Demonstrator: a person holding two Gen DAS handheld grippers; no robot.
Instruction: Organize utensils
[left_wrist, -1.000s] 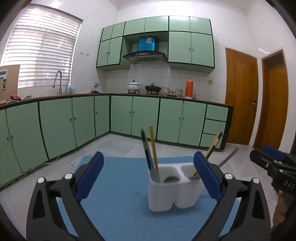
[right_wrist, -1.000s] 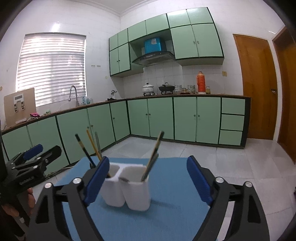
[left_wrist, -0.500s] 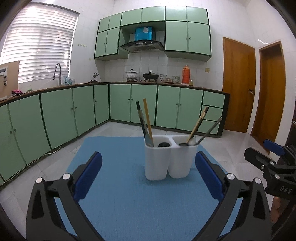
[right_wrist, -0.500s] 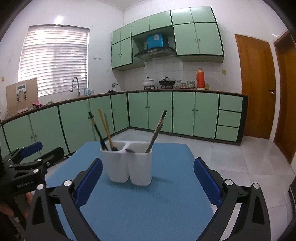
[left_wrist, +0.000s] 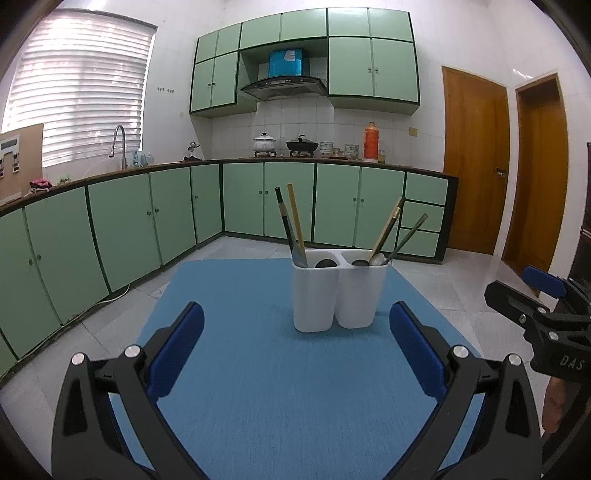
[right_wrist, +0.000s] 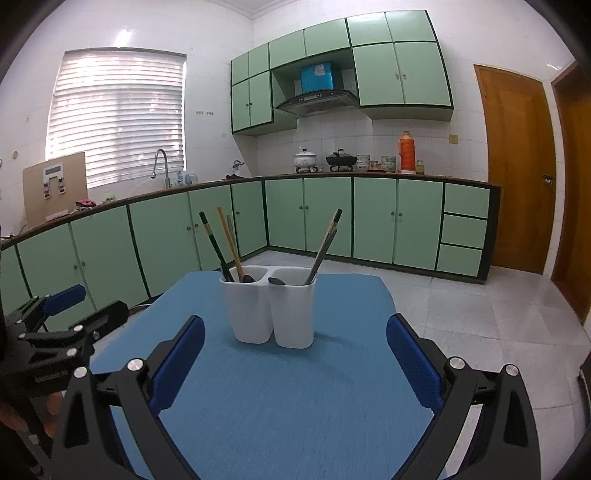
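I have both tools spread wide and holding nothing: the left gripper (left_wrist: 295, 345) and the right gripper (right_wrist: 295, 350) each frame bare blue mat (left_wrist: 280, 398) between their blue pads, and the right one's jaws have just been opening, with nothing between them. The white two-compartment utensil holder (left_wrist: 338, 295) stands upright near the far end of the mat, ahead of both grippers and touching neither. Its left compartment holds a dark chopstick (left_wrist: 283, 218), a pale wooden chopstick (left_wrist: 295, 216) and what looks like a spoon; the right compartment holds two more slanted sticks (left_wrist: 388, 229) and spoon bowls, though I cannot tell each piece apart. No loose utensil shows on the mat, so I judge the sorting done or nearly so. The holder looks light and top-heavy with leaning handles, so I want to keep my pads clear of those handles, avoid brushing the rim, and move level rather than sweeping across.
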